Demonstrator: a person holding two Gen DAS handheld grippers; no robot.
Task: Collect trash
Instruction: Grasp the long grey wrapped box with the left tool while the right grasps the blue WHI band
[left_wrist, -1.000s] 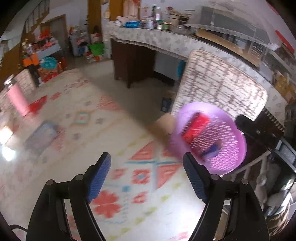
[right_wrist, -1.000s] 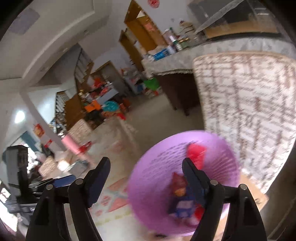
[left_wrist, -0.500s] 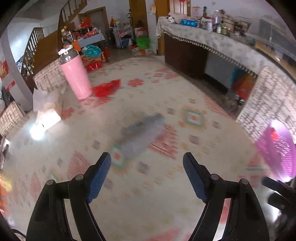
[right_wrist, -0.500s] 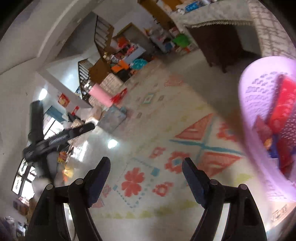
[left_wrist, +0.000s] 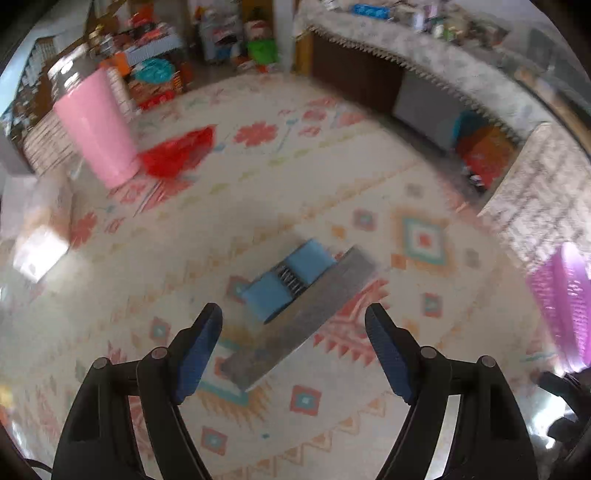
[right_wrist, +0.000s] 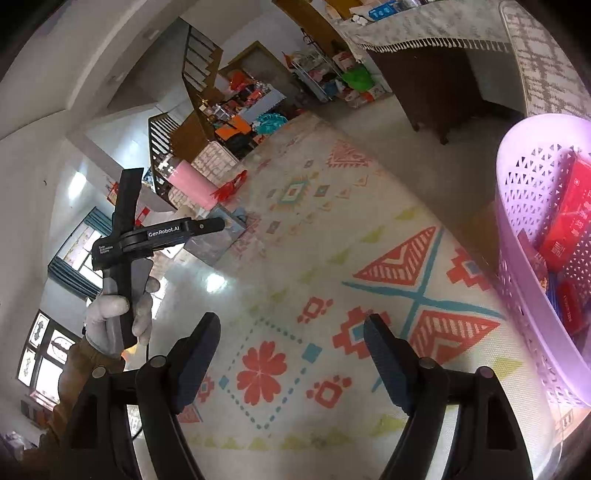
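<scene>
Two grippers hang over the patterned rug (left_wrist: 332, 177), neither holding anything. Nearest, the left gripper (left_wrist: 293, 345) tilts steeply down; its fingers (left_wrist: 199, 343) stand apart and have just been closing a little, with only rug between the tips. Just beyond them, toward twelve o'clock, lies a flat grey package (left_wrist: 306, 317) with a blue item (left_wrist: 288, 280) resting against its far edge; both are blurred, so I cannot tell what they are. Further out at ten o'clock a tall pink bottle (left_wrist: 96, 129) stands upright, with a crumpled red bag (left_wrist: 177, 151) just beside its base. At four o'clock the purple basket (left_wrist: 565, 306) shows at the edge of view.

The right gripper (right_wrist: 291, 349) has its fingers (right_wrist: 384, 358) spread wide over bare rug. From there the purple basket sits at three o'clock, with red packets (right_wrist: 569, 218) inside. At nine o'clock a gloved hand (right_wrist: 118, 317) grips the left gripper's handle. Far off, a bench (right_wrist: 424, 22) draped in a fringed cloth carries clutter.
</scene>
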